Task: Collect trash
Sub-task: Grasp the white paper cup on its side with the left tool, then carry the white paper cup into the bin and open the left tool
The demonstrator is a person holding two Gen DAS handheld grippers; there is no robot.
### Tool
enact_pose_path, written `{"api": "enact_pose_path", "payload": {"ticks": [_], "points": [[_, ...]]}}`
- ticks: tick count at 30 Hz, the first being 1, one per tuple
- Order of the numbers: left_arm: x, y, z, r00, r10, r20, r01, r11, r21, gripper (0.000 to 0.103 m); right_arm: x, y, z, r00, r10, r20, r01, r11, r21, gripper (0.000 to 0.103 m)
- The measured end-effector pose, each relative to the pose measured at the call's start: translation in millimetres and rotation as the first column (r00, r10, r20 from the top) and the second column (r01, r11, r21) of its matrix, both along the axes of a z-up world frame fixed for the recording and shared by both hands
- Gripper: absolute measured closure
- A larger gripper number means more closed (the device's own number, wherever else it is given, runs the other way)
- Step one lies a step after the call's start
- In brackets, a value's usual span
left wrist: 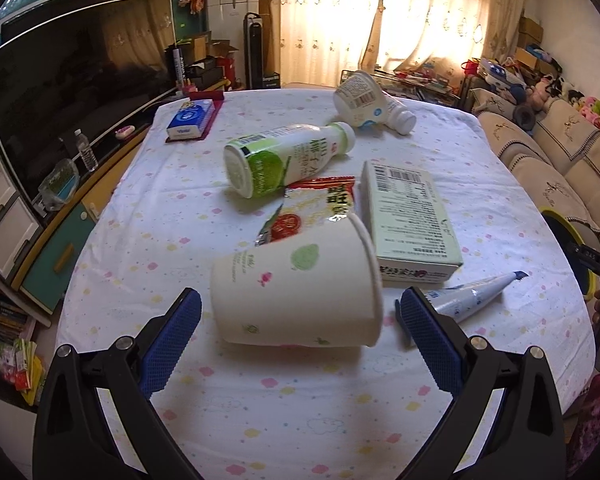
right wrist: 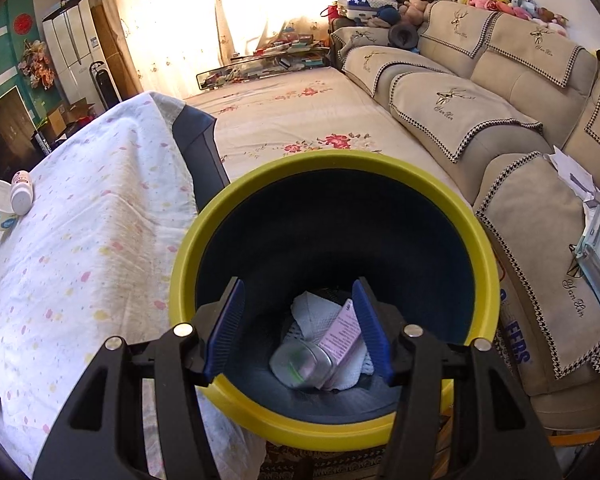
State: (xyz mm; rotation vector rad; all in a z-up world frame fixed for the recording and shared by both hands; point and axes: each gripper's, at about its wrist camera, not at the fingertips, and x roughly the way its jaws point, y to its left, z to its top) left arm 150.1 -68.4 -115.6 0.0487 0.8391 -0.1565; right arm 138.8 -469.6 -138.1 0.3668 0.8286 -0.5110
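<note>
Two grippers work at a cloth-covered bench (left wrist: 140,216). The left gripper (left wrist: 298,312) has its jaws wide apart on either side of a tipped-over paper cup (left wrist: 296,284), pads not touching it. A green bottle (left wrist: 284,158), box (left wrist: 410,216) and tube (left wrist: 476,292) lie nearby. The right gripper (right wrist: 298,330) hangs over a yellow-rimmed bin (right wrist: 332,160), jaws half open and empty, with a carton (right wrist: 342,332) and tissue lying inside.

Left gripper (left wrist: 298,312) and right gripper (right wrist: 298,330) agape
</note>
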Motion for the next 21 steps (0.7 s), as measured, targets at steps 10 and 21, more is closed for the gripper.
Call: {"api": "enact_pose_path", "payload": {"ticks": [10, 21], "points": [[13.4, 7.9, -14.3, 0.998, 0.017, -0.060, -0.019, 0.999, -0.034, 0.005, 3.0, 4.9, -1.4, 1.000, 0.024, 0.000, -0.024, 1.000, 0.008, 0.049], [19.2, 7.6, -17.1, 0.997, 0.004, -0.071, -0.008, 0.998, -0.061, 0.019, 1.3, 8.1, 0.1, 0.999, 0.040, 0.003, -0.040, 0.999, 0.015, 0.049]]}}
